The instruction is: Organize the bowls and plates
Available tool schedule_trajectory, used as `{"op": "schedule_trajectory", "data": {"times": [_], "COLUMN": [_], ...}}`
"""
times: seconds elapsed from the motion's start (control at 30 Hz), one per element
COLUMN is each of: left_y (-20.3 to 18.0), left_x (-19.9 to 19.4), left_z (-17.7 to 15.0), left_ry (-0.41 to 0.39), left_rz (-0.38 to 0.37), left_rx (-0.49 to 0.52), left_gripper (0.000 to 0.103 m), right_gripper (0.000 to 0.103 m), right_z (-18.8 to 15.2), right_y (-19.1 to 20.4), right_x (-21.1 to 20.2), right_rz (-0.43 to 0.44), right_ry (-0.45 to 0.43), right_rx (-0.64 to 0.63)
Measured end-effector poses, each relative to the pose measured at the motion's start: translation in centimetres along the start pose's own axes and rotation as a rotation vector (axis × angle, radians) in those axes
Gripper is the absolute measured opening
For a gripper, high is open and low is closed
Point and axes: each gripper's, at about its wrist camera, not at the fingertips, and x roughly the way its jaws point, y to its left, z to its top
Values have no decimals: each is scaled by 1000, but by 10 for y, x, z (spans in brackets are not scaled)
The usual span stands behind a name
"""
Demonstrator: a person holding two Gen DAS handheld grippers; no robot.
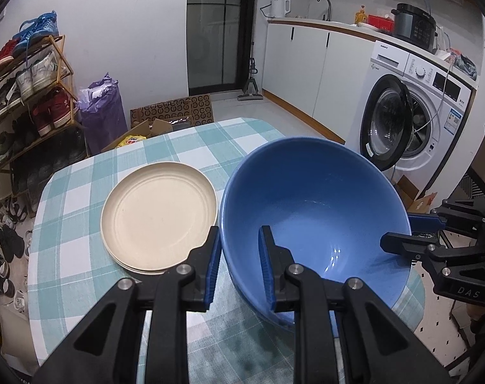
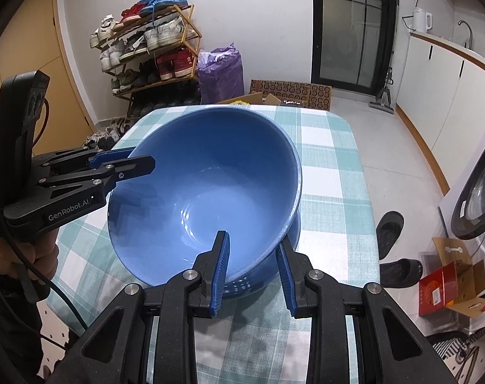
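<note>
Bowl: a blue bowl [image 1: 312,220] is being carried over the checked tablecloth [image 1: 82,211], tilted, its mouth facing up and toward both cameras; whether its foot is touching the cloth cannot be told.
Bowl axis: the bowl being round, it has no long axis; in the left wrist view the rim is sitting highest at 12 o'clock and lowest at 6 o'clock.
Left gripper: the left gripper [image 1: 239,265] is clamping the bowl's wall at 7 o'clock, one finger inside and one outside, jaws narrowly parted by the wall's thickness.
Right gripper: the right gripper [image 2: 253,265] is pinching the wall at the bowl's 5 o'clock in its own view, jaws likewise nearly closed on the rim; in the left wrist view it is entering at 3 o'clock.
Plates: cream plates [image 1: 159,216], stacked flat, are lying just beside the bowl at its 9 o'clock, the bowl's edge overlapping theirs in the view.
Person: a hand [image 2: 44,256] is gripping the left tool's handle at 8 o'clock in the right wrist view.
Surroundings: a washing machine [image 1: 415,112] with its door open is standing at 2 o'clock, a shoe rack [image 1: 28,96] at 10 o'clock.
</note>
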Motion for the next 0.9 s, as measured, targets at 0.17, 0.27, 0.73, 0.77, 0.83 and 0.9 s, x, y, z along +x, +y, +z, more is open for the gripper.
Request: {"op": "schedule_trajectory", "data": {"times": [0.17, 0.27, 0.73, 0.77, 0.83, 0.9], "left_y": [1, 2, 2, 2, 2, 1], "left_x": [5, 9, 23, 24, 25, 27], "left_z": [-5, -8, -16, -17, -18, -18], "left_ry": [15, 22, 55, 56, 59, 62], "left_rz": [-1, 0, 2, 3, 2, 5], "left_rx": [-7, -9, -16, -15, -17, -14], "left_gripper": [21, 21, 21, 21, 21, 21], "right_gripper": [30, 30, 30, 30, 30, 30], "right_z": [-3, -2, -9, -8, -9, -9], "right_y": [2, 4, 2, 3, 2, 2], "right_x": [8, 13, 29, 29, 30, 33], "right_rz": [1, -1, -9, -9, -12, -19], "right_ry": [18, 29, 63, 66, 66, 69], "right_rx": [3, 2, -2, -1, -2, -6]}}
